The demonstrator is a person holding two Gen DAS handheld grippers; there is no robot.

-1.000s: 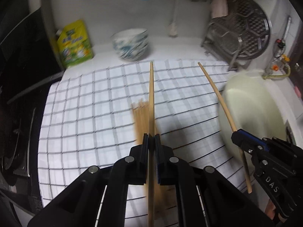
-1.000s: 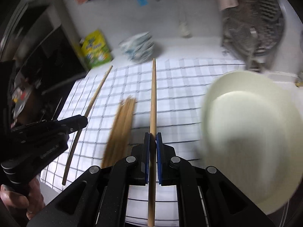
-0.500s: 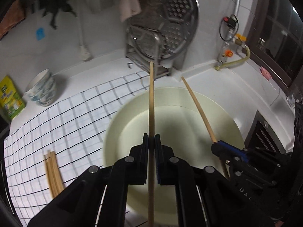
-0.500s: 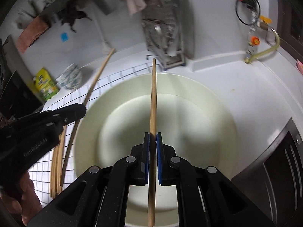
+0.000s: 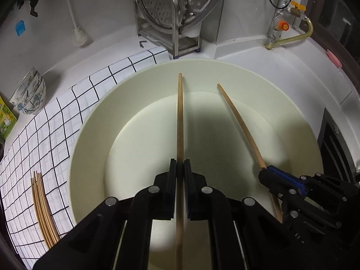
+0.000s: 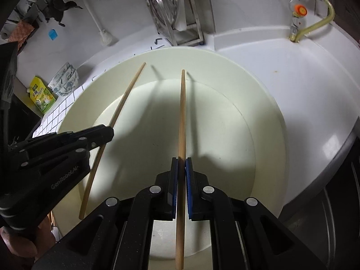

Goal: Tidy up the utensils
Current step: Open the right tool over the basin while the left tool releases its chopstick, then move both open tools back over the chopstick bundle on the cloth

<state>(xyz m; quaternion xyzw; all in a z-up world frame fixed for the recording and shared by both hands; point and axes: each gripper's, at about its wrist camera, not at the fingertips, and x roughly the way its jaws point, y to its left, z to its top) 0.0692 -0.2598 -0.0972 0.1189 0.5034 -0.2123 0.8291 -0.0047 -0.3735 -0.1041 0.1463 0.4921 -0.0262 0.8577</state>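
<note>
One slim wooden chopstick (image 5: 180, 121) is pinched in the left tool (image 5: 179, 168), another chopstick (image 6: 181, 117) in the right tool (image 6: 181, 166); both are held above the large cream round basin (image 5: 90, 121). Beside the basin, a bundle of wooden chopsticks (image 5: 42, 209) lies on the checked cloth (image 5: 45, 135).

basin (image 5: 90, 121) near rim hidden under both grippers, left chopstick (image 5: 180, 117) tail runs off the bottom edge, loose chopsticks (image 5: 42, 204) half behind the gripper body, green packet (image 5: 5, 121) chopped by the left edge, its print unreadable
</note>
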